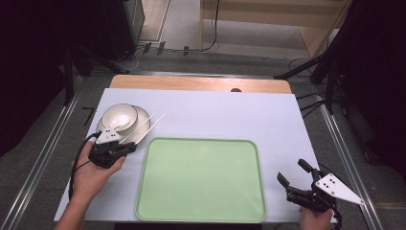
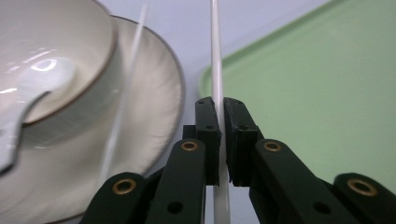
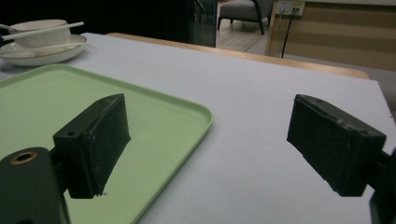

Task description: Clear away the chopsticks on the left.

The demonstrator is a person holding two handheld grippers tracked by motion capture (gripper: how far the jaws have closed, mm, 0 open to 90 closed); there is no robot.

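Two white chopsticks (image 1: 143, 126) are the things in hand. In the high view they fan out toward one o'clock from the left gripper (image 1: 125, 146), which sits at about nine o'clock of the table (image 1: 230, 115), just off the tray's upper left corner. The left gripper view shows the jaws pressed together on one chopstick (image 2: 216, 70), which runs straight up between the pads; the second chopstick (image 2: 126, 88) slants beside them at about eleven o'clock, over the rim of the plate (image 2: 159, 107), and whether the jaws also clamp it I cannot tell. A pale bowl (image 1: 118, 116) stands on that plate at ten o'clock of the table, and a white spoon (image 2: 28, 102) lies in it with its handle over the rim.

The green tray (image 1: 201, 179) lies at six o'clock of the table, bare. The right gripper (image 1: 293, 173) rests at four o'clock, just off the tray's right edge, its jaws standing well apart with nothing between them; the right gripper view shows the white tabletop and the tray's corner in the gap, with the bowl and chopsticks far off at ten o'clock.
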